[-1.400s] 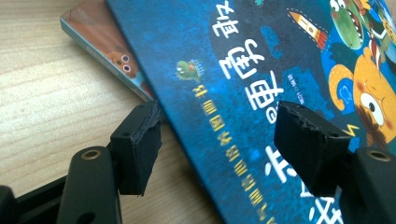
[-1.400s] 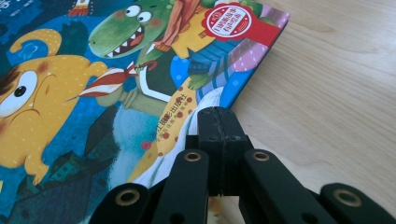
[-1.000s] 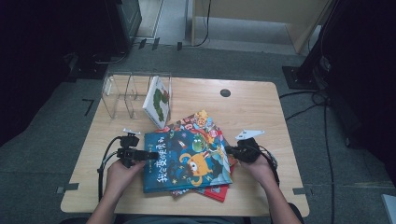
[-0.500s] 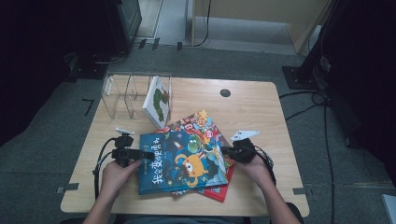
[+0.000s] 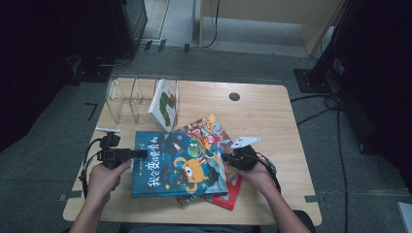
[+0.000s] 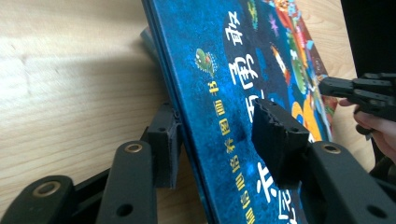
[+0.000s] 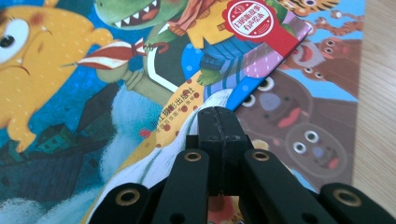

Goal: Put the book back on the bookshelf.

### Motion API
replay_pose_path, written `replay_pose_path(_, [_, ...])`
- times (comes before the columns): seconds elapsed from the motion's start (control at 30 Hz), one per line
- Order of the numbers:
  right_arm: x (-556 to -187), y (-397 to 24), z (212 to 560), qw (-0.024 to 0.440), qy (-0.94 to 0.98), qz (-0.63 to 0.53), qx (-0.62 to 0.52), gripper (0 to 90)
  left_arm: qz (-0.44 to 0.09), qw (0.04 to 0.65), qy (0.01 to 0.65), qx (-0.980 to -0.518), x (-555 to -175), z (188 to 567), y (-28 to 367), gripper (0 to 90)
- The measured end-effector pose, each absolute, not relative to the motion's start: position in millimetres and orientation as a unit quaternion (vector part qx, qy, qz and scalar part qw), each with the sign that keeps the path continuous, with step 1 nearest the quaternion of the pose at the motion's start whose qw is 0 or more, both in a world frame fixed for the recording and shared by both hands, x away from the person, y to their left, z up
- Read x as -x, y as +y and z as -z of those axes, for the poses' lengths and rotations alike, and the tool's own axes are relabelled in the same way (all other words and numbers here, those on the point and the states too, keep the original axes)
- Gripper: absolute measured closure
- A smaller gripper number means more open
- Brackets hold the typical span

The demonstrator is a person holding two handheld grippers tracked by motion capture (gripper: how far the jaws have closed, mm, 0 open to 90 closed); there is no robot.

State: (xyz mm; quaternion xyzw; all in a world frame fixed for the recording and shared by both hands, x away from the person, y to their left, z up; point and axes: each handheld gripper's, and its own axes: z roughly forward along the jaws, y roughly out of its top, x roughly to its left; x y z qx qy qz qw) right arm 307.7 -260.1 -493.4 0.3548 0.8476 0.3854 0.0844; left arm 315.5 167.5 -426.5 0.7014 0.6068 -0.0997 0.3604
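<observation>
From the high view, a large blue picture book lies near the front edge of a pale wooden desk with rounded corners, its glossy hardcover showing an orange monster and bold white Chinese characters that I cannot read with certainty. Under the blue book, a red-edged book and another colourful one fan out to its right and behind it. Behind the blue book's left corner stands a clear plastic divider rack with a white book, printed with a green caterpillar, leaning in its right slot. Bare wood stays open behind and to the right of the blue book. The left gripper sits at the book's left edge; the right gripper rests at its right edge. In the left gripper view, the blue book's spine edge is tilted up off the wood grain, and the ribbed black fingers straddle that edge, one under and one over the cover; they have just been closing around the book, the upper pad near the cover but not clearly pressing. In the right gripper view, the fingers are pressed fully together, tips resting at the blue book's right edge, below a round red seal with small Chinese print.
</observation>
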Motion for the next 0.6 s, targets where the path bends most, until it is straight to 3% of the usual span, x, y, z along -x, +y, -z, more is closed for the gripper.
replay_pose_path(0.37, [-305, -236, 499, 0.058, 0.845, -0.411, -0.338, 90.0, 0.13, 0.362, 0.566, -0.729, -326, 363, 158, 64.7])
replay_pose_path(0.6, [-299, -208, 500, 0.076, 0.852, -0.415, -0.311, 90.0, 0.128, 0.35, 0.557, -0.743, -334, 339, 158, 69.9])
